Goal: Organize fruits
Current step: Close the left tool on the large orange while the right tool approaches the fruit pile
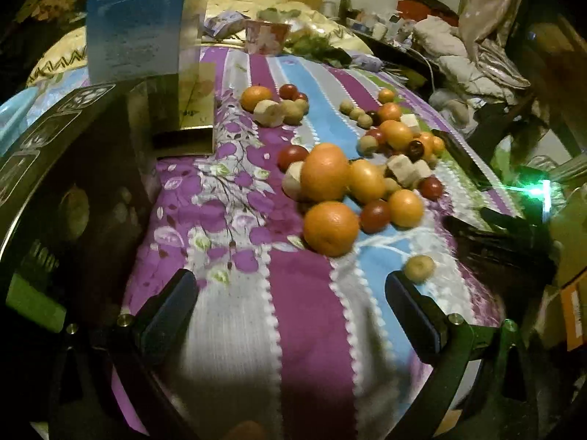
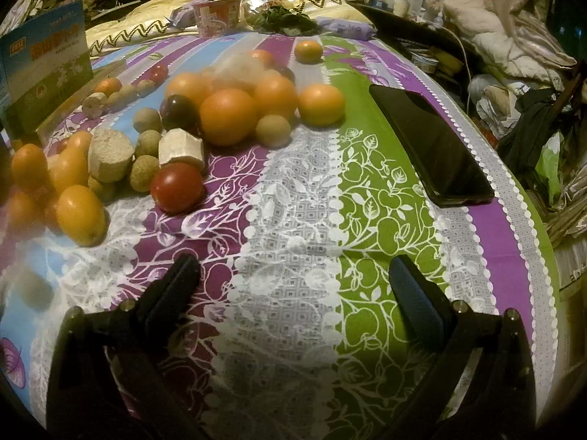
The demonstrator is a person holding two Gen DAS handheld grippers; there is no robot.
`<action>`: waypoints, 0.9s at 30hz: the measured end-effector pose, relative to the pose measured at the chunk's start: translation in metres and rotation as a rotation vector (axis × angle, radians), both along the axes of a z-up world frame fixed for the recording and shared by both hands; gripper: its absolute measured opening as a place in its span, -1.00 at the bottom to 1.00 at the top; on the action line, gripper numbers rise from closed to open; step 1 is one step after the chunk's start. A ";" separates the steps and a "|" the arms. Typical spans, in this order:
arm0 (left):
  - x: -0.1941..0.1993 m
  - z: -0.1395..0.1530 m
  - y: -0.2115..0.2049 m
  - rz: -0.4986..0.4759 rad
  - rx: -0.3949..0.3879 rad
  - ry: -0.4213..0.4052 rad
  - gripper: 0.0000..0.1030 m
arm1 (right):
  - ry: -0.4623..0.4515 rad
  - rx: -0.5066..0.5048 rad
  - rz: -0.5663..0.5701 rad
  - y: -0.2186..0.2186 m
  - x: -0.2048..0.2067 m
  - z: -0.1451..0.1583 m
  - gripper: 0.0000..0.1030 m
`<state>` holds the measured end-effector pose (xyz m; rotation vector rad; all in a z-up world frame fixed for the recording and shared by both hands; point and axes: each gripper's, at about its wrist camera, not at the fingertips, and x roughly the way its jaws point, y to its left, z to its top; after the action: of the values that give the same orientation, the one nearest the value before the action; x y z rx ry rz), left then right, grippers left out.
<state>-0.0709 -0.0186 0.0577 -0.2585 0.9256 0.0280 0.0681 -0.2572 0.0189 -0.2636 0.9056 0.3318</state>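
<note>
Orange, red and tan fruits [image 1: 332, 176] lie scattered unsorted on the striped bedspread [image 2: 293, 220]. Left gripper [image 1: 291, 293] and right gripper [image 2: 293, 282] hover wide, empty; sorting seems unstarted, needing a reach forward.

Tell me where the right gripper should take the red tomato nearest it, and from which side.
Grip the red tomato across its round middle, coming down from above and from the open cloth side nearest the right gripper, whose jaws stand wide and empty. It is round with no handle, and a pale cut chunk and a tan fruit crowd its far side, so its near side is likely clearest.
</note>
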 end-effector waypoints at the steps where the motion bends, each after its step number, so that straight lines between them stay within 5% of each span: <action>1: -0.002 0.001 0.003 -0.005 -0.012 0.010 1.00 | 0.000 0.000 0.000 0.000 0.000 0.000 1.00; 5: -0.014 0.004 0.020 -0.001 -0.107 0.005 0.99 | 0.000 0.000 0.000 0.000 0.000 0.000 1.00; 10: -0.003 0.004 0.012 -0.006 -0.068 0.004 0.98 | -0.002 -0.004 0.000 0.001 -0.001 -0.001 1.00; 15: 0.020 -0.009 0.012 -0.008 -0.125 0.017 0.92 | 0.000 0.007 0.000 0.002 -0.002 0.001 1.00; 21: 0.048 -0.031 0.004 -0.030 -0.108 0.039 0.28 | -0.001 0.005 0.000 0.002 -0.002 0.000 1.00; 27: 0.056 -0.045 0.006 -0.032 -0.110 0.038 0.26 | 0.000 0.004 0.000 -0.001 0.000 -0.001 1.00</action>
<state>-0.0144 -0.0125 0.0126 -0.3465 0.9707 -0.0479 0.0682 -0.2583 0.0175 -0.2603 0.9049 0.3334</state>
